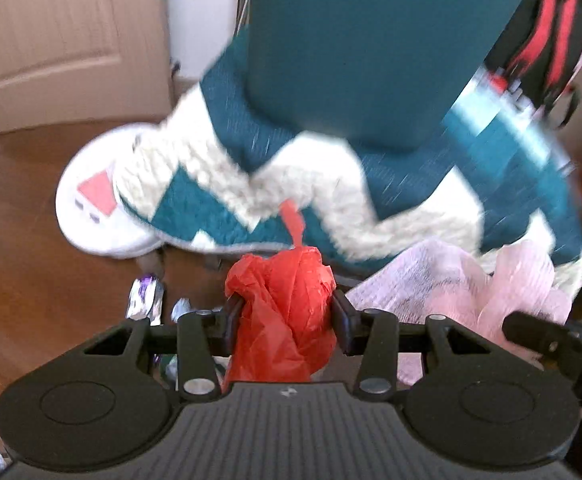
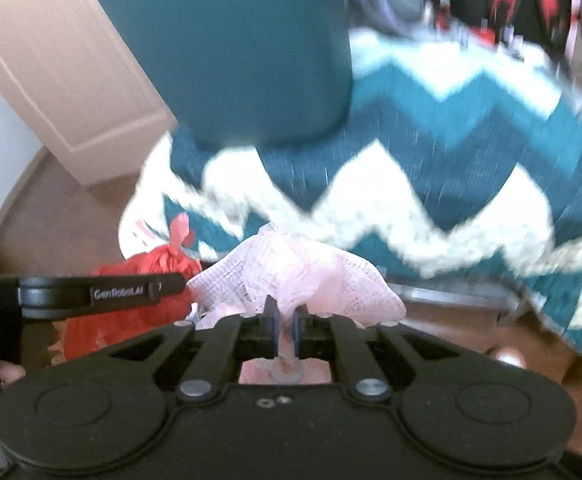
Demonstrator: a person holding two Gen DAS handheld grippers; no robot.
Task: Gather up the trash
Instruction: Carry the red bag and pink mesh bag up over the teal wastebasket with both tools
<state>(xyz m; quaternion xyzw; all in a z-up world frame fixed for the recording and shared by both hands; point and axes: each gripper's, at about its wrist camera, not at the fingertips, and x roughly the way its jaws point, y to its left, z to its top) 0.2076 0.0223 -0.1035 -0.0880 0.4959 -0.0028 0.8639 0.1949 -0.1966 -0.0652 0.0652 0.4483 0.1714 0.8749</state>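
Gripping red bag [image 1: 283,312] between left gripper [image 1: 283,316] jaws and pink bag [image 2: 291,276] between right gripper [image 2: 285,330] jaws, slippage of thin film was judged possible.

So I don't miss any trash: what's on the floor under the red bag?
Below the red bag, held in the left hand-held gripper, a silvery wrapper lies on the wood floor. Anything directly beneath the bag is hidden by it and the gripper.
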